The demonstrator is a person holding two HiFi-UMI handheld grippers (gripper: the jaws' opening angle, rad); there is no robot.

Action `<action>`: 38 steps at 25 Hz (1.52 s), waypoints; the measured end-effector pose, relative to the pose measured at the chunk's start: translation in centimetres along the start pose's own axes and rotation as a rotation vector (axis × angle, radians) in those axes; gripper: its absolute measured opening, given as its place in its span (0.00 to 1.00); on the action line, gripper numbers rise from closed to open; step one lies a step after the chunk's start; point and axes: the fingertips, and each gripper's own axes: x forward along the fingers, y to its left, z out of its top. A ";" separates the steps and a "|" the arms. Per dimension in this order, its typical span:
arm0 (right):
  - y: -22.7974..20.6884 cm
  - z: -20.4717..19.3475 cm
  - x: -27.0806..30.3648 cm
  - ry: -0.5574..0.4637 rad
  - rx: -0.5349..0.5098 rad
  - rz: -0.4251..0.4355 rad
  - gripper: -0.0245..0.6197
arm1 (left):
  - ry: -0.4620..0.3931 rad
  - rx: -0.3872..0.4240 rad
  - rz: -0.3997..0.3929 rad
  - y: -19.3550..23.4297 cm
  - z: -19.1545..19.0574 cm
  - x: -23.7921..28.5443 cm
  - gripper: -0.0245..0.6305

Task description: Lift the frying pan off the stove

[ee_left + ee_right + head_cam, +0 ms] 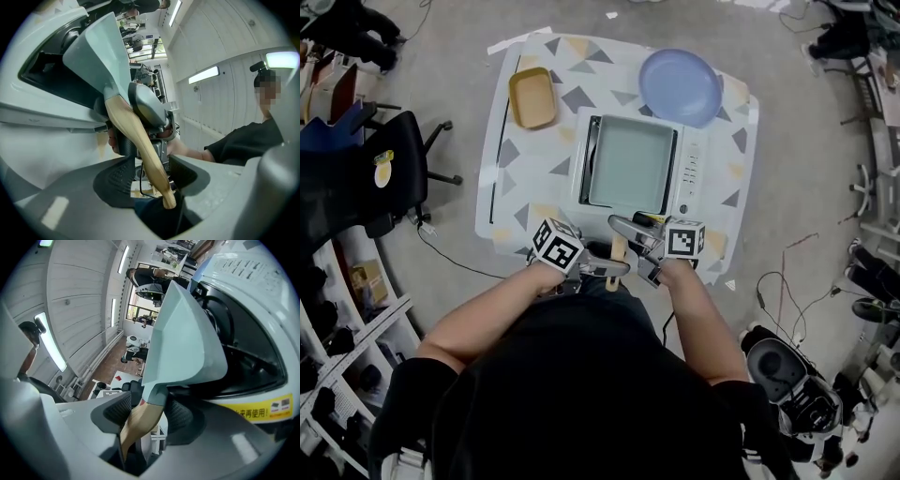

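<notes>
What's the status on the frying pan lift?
Left hand-held gripper and right hand-held gripper open, both straddling the wooden handle. Frying pan on the stove, not lifted. Blue plate and yellow tray behind, apart from it.

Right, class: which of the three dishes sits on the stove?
The square pale-green frying pan: it alone rests on the white stove; the round blue plate and tan tray lie on the cloth beyond it.
</notes>
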 end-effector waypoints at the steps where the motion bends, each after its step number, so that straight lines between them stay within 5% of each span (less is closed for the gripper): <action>1: 0.1 0.0 0.1 0.005 0.002 0.008 0.41 | 0.000 -0.002 -0.005 -0.1 0.0 0.1 0.38; 6: 0.1 -0.1 0.1 0.012 0.028 0.041 0.40 | -0.003 -0.011 -0.021 -0.3 0.4 0.0 0.26; 21: 1.8 -0.2 1.1 -0.061 0.141 0.143 0.38 | 0.102 0.052 0.006 -1.3 -0.2 -1.4 0.28; 38: 7.3 1.4 -0.3 -0.191 0.042 0.168 0.37 | 0.198 0.179 -0.038 -5.9 0.4 -2.5 0.28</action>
